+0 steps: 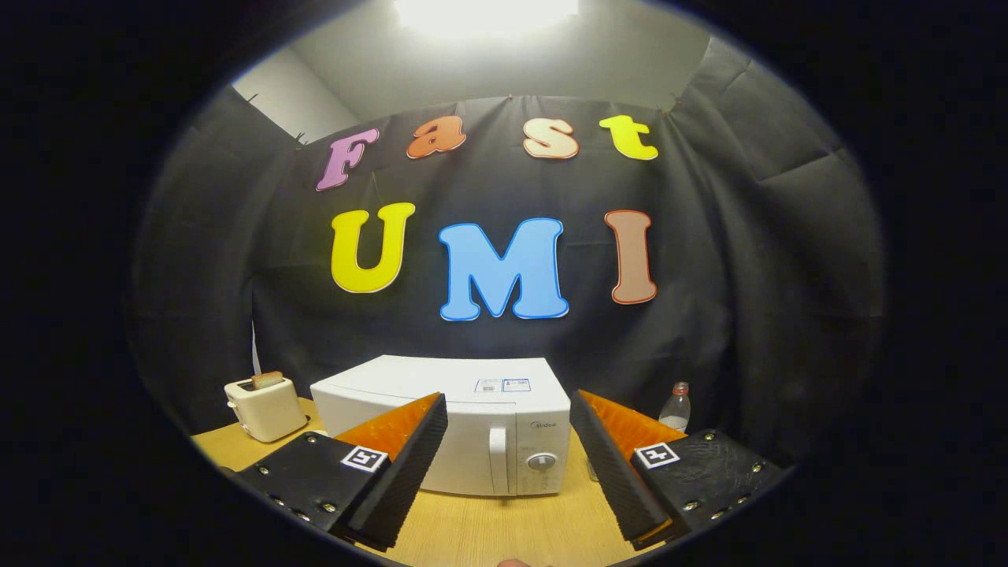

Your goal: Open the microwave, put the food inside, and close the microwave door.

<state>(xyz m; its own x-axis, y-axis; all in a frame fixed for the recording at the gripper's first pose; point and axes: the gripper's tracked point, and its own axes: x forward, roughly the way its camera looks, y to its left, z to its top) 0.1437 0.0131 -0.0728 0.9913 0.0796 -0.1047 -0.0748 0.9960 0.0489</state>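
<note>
Your gripper (508, 441) has its two black ribbed fingers (402, 472) spread wide, orange backing on their outer faces. They hold nothing and touch nothing; both hang above the light wooden desk (488, 528).

The white box-shaped microwave oven (449, 425) stands at 12 o'clock, beyond the fingertips and framed in the gap between them. Its door is shut. The white vertical door handle (498, 461) and the round white dial (541, 461) sit on the right part of its front, the dial just right of the handle.

At 10 o'clock, well apart from the oven on the same desk, stands a cream toaster (264, 409) with a slice of browned bread (268, 379) upright in its slot. At 2 o'clock, beyond the right finger, a clear plastic bottle with a red cap (676, 408) stands near the black cloth wall (748, 276).

Bare desk lies between the fingers and the oven front. The desk's left edge runs close to the toaster.
</note>
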